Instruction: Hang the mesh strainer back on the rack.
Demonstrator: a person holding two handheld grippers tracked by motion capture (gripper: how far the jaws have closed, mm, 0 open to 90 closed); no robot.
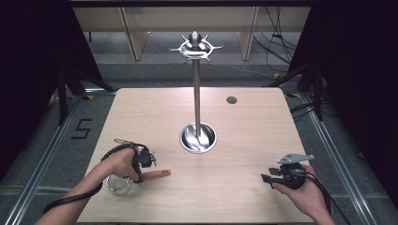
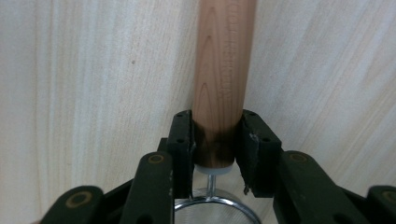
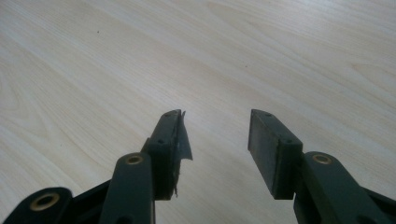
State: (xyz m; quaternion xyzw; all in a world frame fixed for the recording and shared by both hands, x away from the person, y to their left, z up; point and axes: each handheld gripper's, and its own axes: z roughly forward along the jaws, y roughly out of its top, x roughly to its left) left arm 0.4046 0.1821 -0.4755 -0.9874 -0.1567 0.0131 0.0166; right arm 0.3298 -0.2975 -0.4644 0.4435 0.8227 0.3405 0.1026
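A strainer with a round wooden handle (image 1: 156,174) and a metal mesh bowl (image 1: 116,183) lies at the table's front left. My left gripper (image 1: 143,160) is shut on that handle (image 2: 221,88) near the bowl end; the metal rim (image 2: 215,205) shows just below the jaws. A tall metal utensil stand (image 1: 196,96) rises from a round dish base (image 1: 198,138) at mid-table, with hook arms (image 1: 195,48) at its top. My right gripper (image 1: 265,177) hovers at the front right, open, and in the right gripper view (image 3: 215,133) bare tabletop shows between its jaws.
The light wooden table (image 1: 141,112) has a small dark round hole (image 1: 231,100) at the back right. Dark curtains and tripod legs flank the table. Cables (image 1: 328,197) trail from both grippers toward the front edge.
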